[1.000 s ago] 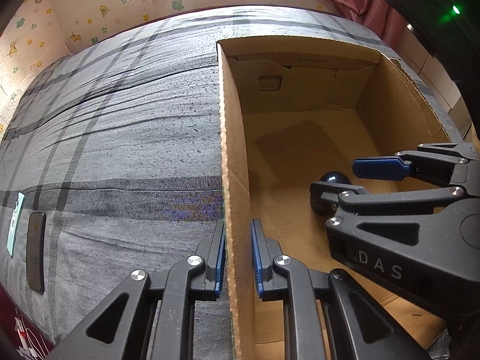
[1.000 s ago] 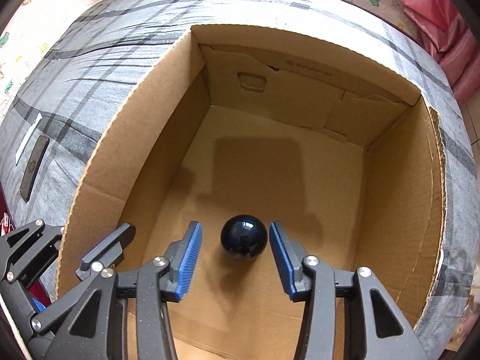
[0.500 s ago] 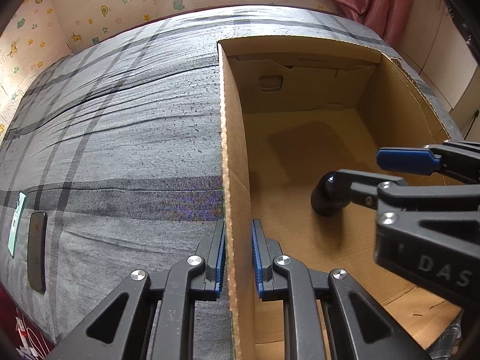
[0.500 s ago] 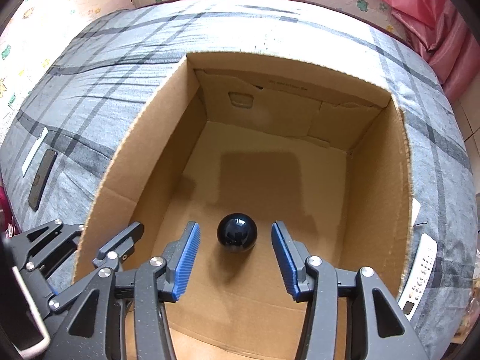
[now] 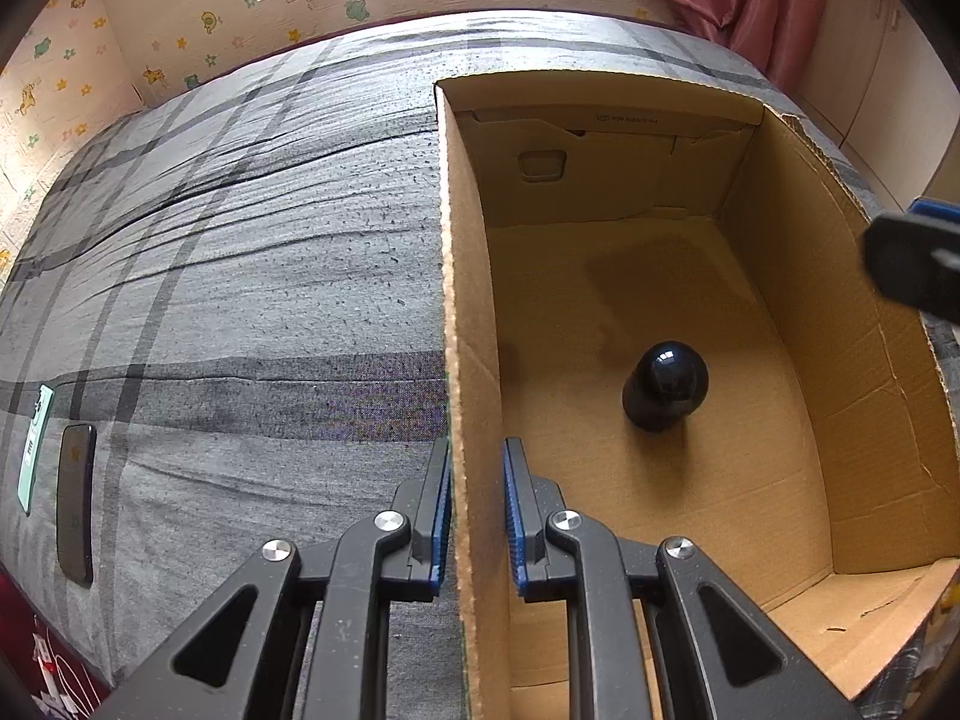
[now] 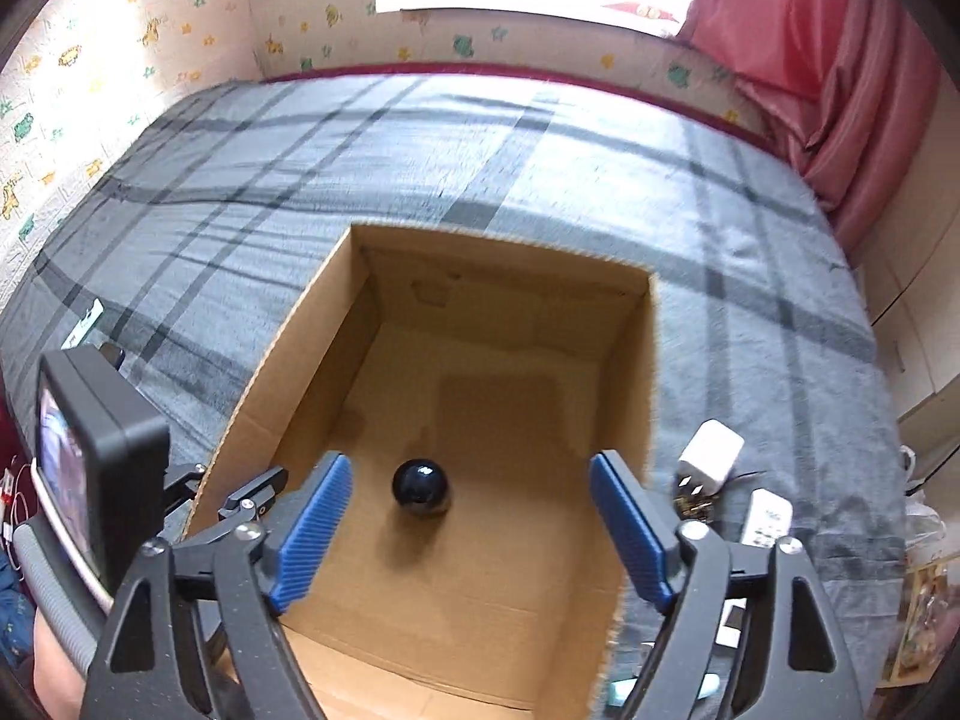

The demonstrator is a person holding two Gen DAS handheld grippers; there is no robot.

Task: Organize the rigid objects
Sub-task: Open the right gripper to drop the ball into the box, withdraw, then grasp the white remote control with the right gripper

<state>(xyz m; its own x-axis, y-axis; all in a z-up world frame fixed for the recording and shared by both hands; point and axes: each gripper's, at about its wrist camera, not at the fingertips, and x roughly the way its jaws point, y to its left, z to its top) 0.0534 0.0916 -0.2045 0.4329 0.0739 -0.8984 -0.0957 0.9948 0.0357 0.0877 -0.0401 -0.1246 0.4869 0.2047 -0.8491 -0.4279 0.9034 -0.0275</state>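
Lifted clear, the right gripper (image 6: 471,531) is opening, empty, above the dark ball (image 6: 421,485); the left gripper (image 5: 475,516) clamps the box wall (image 5: 465,360).

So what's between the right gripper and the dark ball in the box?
Nothing. In the right wrist view the right gripper, jaws opening, hangs above the dark ball, which sits alone on the cardboard box's bare floor.

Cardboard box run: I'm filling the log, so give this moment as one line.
left tool: shut on box wall | right tool: opening, nothing held | dark ball: on box floor
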